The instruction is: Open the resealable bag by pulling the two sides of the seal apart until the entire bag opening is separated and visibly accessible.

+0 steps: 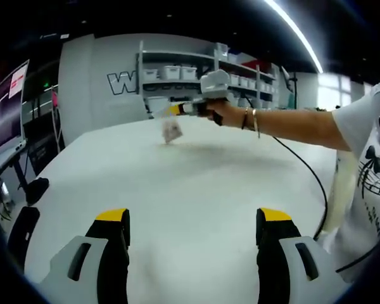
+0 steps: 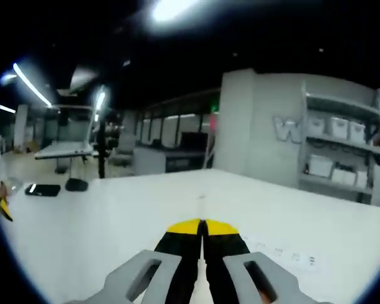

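A small translucent resealable bag [image 1: 171, 131] hangs in the air above the far part of the white table [image 1: 196, 183]. My right gripper [image 1: 161, 113], held by a person's hand, reaches in from the right and is shut on the bag's top edge. In the right gripper view its yellow-tipped jaws [image 2: 202, 227] are pressed together and the bag itself is hidden below them. My left gripper [image 1: 193, 218] stands open over the near part of the table, well short of the bag, with nothing between its fingers.
A black cable [image 1: 307, 171] trails across the table's right side beside the person's white shirt [image 1: 367, 164]. Shelves with white bins [image 1: 177, 73] line the back wall. A faint printed strip [image 2: 285, 256] lies on the table by the right jaws.
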`<state>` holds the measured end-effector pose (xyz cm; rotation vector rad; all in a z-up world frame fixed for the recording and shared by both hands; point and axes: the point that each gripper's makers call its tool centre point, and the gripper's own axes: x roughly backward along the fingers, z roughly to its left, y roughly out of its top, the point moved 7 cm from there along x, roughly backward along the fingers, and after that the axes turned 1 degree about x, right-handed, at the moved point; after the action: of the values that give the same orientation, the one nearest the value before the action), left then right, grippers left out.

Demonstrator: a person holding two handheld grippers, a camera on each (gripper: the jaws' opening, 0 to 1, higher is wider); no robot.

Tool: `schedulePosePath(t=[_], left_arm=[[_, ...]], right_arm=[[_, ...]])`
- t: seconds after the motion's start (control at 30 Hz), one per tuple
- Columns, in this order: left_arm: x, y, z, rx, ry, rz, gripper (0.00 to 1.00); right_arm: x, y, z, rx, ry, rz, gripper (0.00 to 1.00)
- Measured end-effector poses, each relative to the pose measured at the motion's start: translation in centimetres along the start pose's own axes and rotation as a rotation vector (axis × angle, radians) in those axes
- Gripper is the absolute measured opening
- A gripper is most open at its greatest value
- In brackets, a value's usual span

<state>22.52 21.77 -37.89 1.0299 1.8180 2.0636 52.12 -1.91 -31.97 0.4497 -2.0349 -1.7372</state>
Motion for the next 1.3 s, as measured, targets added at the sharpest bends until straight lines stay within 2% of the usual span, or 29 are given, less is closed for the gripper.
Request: schedulePosePath(t=[1.3], left_arm=[[0.1, 0.3, -1.2, -0.019, -0.010, -0.002, 0.81]], right_arm=[[4.4, -0.1, 1.1, 0.005, 0.008, -0.044, 0.00]])
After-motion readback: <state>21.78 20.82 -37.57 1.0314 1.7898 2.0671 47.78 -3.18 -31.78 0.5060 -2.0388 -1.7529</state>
